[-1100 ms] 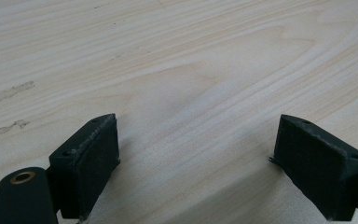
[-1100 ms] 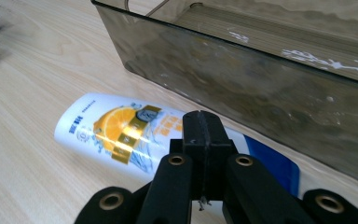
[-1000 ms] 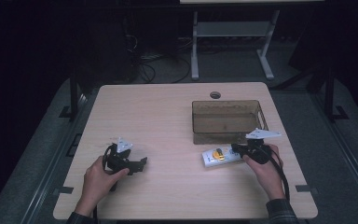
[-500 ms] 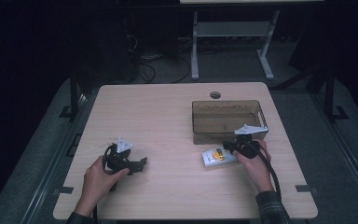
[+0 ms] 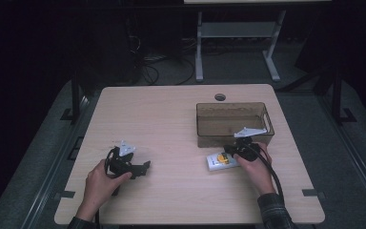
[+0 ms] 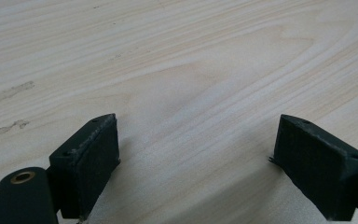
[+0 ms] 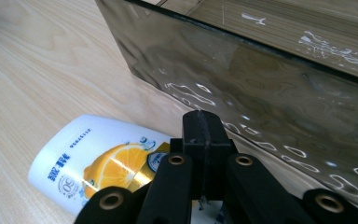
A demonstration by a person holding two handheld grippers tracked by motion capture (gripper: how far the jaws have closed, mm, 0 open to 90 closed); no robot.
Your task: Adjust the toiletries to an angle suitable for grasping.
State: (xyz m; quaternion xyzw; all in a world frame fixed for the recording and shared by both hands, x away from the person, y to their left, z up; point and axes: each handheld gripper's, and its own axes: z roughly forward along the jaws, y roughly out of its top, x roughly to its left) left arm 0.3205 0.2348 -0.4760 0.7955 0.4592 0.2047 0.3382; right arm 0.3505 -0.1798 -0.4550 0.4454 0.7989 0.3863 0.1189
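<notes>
the bench (image 5: pixel 171 119) carries a smoky clear bin (image 5: pixel 233 124) at the right, and a white orange-printed tube (image 5: pixel 220 161) lies just near of it. step in hand looks like the approach to the tube — the right gripper (image 7: pixel 204 135) hangs over it, fingers pressed together, holding nothing; they must spread first. the left gripper (image 6: pixel 196 158) rests with fingers spread wide, empty.

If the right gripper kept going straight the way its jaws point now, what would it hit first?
Most likely the smoky transparent plastic bin: in the right gripper view its near wall stands directly beyond the shut tips of the right gripper. The white tube with an orange-fruit label lies below and to the side, probably just missed, though depth is unclear.
</notes>
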